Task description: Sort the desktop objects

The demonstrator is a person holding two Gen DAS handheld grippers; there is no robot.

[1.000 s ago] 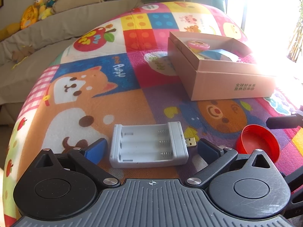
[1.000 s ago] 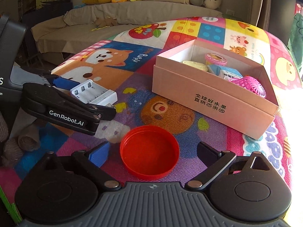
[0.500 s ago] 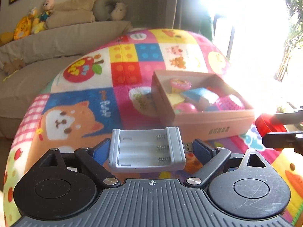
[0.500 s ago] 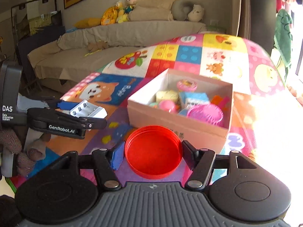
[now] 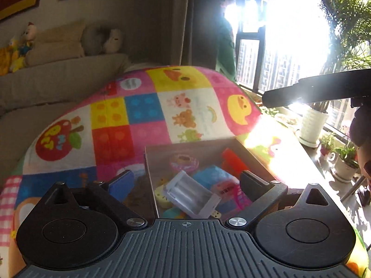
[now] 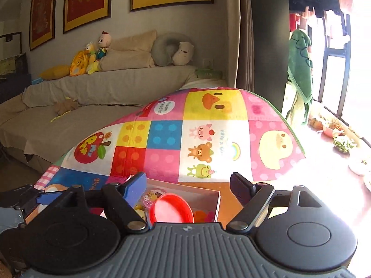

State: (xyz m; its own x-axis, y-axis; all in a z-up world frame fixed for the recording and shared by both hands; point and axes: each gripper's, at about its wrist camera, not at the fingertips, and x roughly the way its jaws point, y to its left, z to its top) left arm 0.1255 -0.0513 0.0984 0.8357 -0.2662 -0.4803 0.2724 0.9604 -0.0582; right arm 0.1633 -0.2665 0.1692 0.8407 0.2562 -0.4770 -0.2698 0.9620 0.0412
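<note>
The cardboard box [image 5: 197, 147] sits on the colourful play mat [image 5: 139, 115], filled with several small toys. In the left wrist view my left gripper [image 5: 185, 180] hangs open above the box; the white battery charger [image 5: 191, 194] lies tilted on the toys inside, free of the fingers. In the right wrist view my right gripper [image 6: 189, 183] is open over the box [image 6: 206, 191]; the red lid [image 6: 171, 208] lies in it, tilted, below the spread fingers. The right gripper's finger [image 5: 313, 92] shows dark at the upper right of the left wrist view.
A beige sofa [image 6: 104, 88] with plush toys and cushions stands behind the mat. A window ledge with potted plants [image 5: 313, 120] runs along the right in strong glare. A green towel [image 6: 300, 69] hangs near the window.
Both grippers rose and moved over the box, then opened. The charger dropped from the left gripper into the box; the red lid dropped from the right gripper into the box.
</note>
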